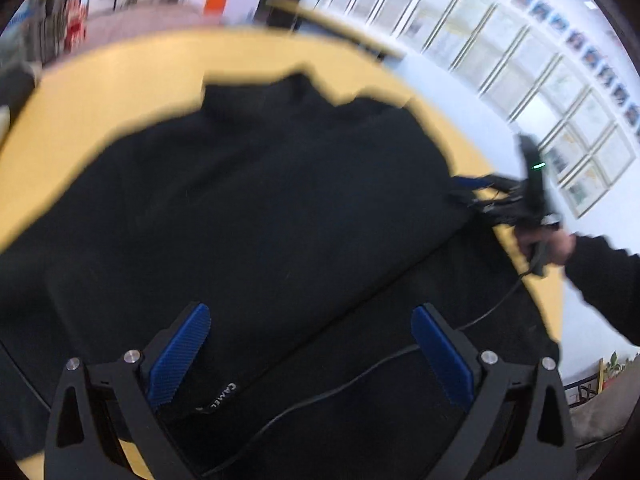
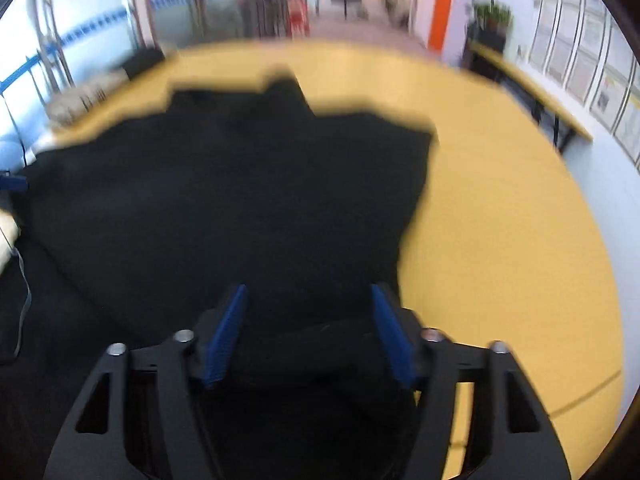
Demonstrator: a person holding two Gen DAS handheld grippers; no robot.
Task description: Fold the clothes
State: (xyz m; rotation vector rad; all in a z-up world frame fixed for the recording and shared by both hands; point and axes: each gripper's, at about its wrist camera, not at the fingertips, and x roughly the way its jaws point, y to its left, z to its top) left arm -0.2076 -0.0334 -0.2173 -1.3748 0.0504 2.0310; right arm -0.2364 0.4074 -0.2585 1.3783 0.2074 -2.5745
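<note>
A black garment (image 1: 256, 208) lies spread over a yellow table (image 1: 100, 80), partly folded, with a small white label near its front edge. My left gripper (image 1: 310, 312) is open above the garment's near part, blue pads wide apart, nothing between them. The right gripper shows at the right in the left wrist view (image 1: 468, 186), at the garment's right edge, held by a hand. In the right wrist view the same garment (image 2: 224, 200) lies on the table (image 2: 500, 220). My right gripper (image 2: 308, 292) is open with a fold of black cloth lying between its pads.
A thin black cable (image 1: 360, 380) runs across the garment near my left gripper. The person's dark sleeve (image 1: 604, 272) is at the right. A long bench (image 2: 528, 92) stands along the windowed wall beyond the table. Both views are motion blurred.
</note>
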